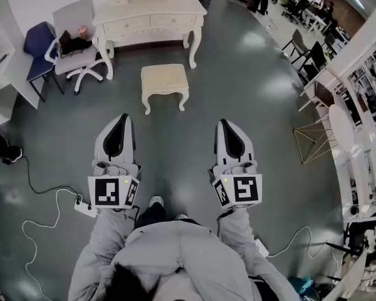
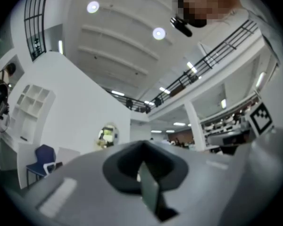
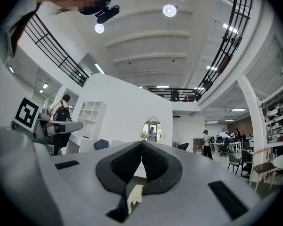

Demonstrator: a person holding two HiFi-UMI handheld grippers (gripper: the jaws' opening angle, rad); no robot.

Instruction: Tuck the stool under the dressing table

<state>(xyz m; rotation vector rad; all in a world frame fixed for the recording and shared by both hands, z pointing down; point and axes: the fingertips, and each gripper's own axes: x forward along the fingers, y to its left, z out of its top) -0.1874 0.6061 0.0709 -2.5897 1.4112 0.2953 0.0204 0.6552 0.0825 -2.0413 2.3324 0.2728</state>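
A cream stool point(image 1: 165, 80) with curved legs stands on the grey floor, a short way in front of the white dressing table point(image 1: 149, 19) and apart from it. My left gripper point(image 1: 120, 119) and right gripper point(image 1: 227, 125) are held side by side, well short of the stool, both shut with nothing between the jaws. In the left gripper view the left gripper point(image 2: 142, 145) has its tips together. In the right gripper view the right gripper point(image 3: 141, 144) is also shut, and a strip of the stool point(image 3: 135, 193) shows through the gap below the tips.
A grey office chair point(image 1: 75, 42) with a dark bag and a blue chair point(image 1: 37, 46) stand left of the dressing table. A white power strip point(image 1: 86, 208) and cables lie on the floor at left. Shelving point(image 1: 357, 130) and a gold wire frame point(image 1: 313, 137) line the right.
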